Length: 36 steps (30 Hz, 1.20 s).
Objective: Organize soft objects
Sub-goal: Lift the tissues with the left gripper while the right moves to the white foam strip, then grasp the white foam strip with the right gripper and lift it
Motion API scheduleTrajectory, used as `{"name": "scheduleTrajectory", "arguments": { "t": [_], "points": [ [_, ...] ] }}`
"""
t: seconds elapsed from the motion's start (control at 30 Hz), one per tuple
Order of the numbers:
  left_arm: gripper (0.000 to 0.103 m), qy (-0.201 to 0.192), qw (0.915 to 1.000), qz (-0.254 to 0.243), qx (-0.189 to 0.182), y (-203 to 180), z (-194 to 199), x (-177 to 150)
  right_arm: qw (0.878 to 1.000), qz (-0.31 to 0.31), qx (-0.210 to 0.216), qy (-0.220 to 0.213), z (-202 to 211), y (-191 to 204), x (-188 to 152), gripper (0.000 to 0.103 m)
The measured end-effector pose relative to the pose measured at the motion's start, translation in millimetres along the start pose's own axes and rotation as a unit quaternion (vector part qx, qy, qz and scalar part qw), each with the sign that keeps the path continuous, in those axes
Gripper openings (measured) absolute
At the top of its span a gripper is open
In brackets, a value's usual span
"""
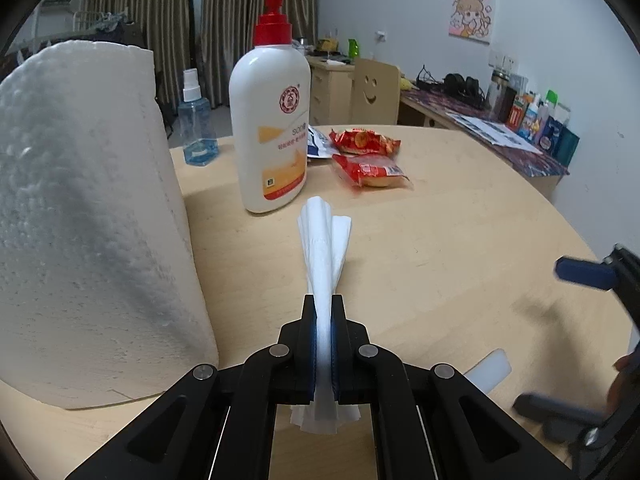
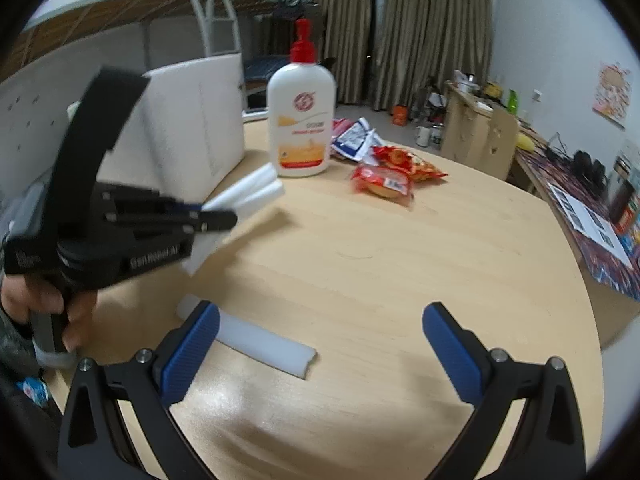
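Observation:
My left gripper [image 1: 323, 301] is shut on a folded white tissue [image 1: 325, 248], which sticks out ahead of the fingertips a little above the round wooden table [image 1: 440, 240]. In the right wrist view the same gripper [image 2: 218, 216] shows at the left, held by a hand, with the tissue [image 2: 250, 188] fanning out of it. A second folded white tissue [image 2: 264, 342] lies flat on the table. My right gripper [image 2: 320, 336] stands open just over it, its left pad [image 2: 194, 346] covering one end of the tissue.
A big paper towel roll [image 1: 80, 220] stands close on the left. Behind it are a white pump bottle with a red cap [image 1: 272, 120], a blue spray bottle [image 1: 196, 120] and red snack packets [image 1: 368, 170]. A chair and a cluttered desk [image 1: 500, 128] stand beyond the table.

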<state>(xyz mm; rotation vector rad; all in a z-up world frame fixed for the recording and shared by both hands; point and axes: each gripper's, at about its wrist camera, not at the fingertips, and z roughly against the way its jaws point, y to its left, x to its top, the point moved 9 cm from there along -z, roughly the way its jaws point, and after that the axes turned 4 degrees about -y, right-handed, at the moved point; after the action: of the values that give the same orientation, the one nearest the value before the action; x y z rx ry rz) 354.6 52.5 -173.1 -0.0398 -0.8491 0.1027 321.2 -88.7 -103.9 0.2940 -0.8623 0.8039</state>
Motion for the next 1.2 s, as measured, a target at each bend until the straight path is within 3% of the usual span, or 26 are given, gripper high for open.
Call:
{"name": "scheduleTrajectory", "arguments": {
  "t": [0.33,0.5,0.8,1.2],
  "points": [
    [0.006,-0.004,0.9999,0.004,-0.013,0.2,6.0,0.6,0.993,0.072,0.083,0.048,-20.7,26.8,-13.3,0.102],
    [0.006,-0.006,0.9999,0.005,-0.015,0.6,8.0,1.6,0.987,0.090,0.102,0.089,-35.9,28.4,-26.5,0.075],
    [0.006,-0.004,0.9996,0.006,-0.026,-1.0,9.5,1.6,0.973,0.139,0.144,0.117,-33.2,37.5,-38.6,0.070],
    [0.005,-0.012,0.9993,0.008,-0.035,-2.5,16.7,4.2,0.953,0.172,0.211,0.131,-30.2,37.2,-38.2,0.046]
  ]
}}
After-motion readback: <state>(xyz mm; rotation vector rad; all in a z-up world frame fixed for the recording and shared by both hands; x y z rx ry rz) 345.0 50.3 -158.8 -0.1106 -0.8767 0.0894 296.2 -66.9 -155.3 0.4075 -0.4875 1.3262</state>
